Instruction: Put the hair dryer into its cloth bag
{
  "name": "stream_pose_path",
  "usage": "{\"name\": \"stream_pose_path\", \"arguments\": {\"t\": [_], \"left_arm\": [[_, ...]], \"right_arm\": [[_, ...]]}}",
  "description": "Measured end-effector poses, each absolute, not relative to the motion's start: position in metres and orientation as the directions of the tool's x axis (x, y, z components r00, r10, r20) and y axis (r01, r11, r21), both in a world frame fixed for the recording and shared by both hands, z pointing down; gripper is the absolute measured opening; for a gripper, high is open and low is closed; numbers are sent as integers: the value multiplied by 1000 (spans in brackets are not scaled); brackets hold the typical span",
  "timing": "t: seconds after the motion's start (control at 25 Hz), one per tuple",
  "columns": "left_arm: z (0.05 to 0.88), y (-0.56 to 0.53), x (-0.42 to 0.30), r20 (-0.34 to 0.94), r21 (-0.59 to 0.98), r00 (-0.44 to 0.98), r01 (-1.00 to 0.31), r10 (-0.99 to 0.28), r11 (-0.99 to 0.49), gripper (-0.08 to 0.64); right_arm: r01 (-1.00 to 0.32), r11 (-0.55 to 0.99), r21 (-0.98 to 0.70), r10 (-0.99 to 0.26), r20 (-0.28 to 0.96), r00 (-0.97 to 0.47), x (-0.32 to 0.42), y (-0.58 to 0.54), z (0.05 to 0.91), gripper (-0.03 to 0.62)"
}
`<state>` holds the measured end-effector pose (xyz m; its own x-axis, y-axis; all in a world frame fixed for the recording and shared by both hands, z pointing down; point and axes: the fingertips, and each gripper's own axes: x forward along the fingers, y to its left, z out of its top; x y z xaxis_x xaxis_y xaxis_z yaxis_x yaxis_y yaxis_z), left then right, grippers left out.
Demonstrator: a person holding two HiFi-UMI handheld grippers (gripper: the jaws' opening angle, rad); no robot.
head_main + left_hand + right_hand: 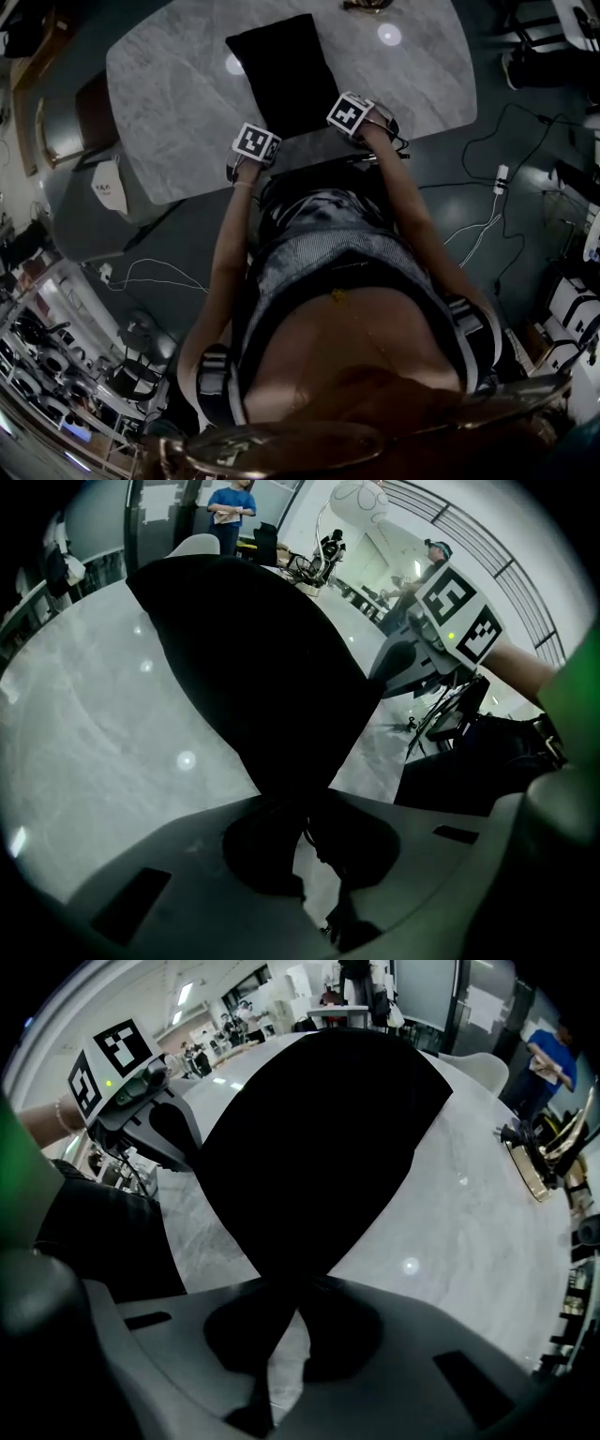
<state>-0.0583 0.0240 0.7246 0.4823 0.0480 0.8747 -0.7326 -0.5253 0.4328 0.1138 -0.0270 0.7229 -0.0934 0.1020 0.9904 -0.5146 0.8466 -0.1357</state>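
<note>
Left tongs (305,832) and right tongs (291,1321) both clamped shut on near corners of black cloth bag (281,70), flat at worktop's (169,103) near edge. No hair dryer seen, possibly inside. Raise both corners level, pinches firm

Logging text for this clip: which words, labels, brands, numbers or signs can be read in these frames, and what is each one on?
No readable text in any view.
Cubes on left gripper and right gripper: square markers only, no letters or digits.
Bag: plain black, no label showing.
White item at the head view's left: some print, too small to read.
</note>
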Motion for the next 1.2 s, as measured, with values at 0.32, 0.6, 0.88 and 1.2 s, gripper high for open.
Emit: {"name": "stream_pose_path", "arguments": {"t": [0.32, 0.6, 0.88, 1.2], "left_arm": [[724, 27, -57, 921, 339, 384, -695, 72, -633, 23], [731, 25, -50, 949, 278, 300, -642, 101, -715, 24], [725, 27, -53, 921, 350, 375, -672, 107, -652, 25], [712, 31, -45, 832, 477, 553, -670, 46, -569, 129]], "right_arm": [[-462, 870, -174, 143, 985, -101, 108, -29, 723, 69], [-484, 858, -171, 116, 983, -143, 111, -32, 722, 69], [-476, 855, -206, 120, 971, -205, 110, -28, 720, 70], [-501, 776, -382, 204, 905, -373, 100, -15, 711, 200]]}}
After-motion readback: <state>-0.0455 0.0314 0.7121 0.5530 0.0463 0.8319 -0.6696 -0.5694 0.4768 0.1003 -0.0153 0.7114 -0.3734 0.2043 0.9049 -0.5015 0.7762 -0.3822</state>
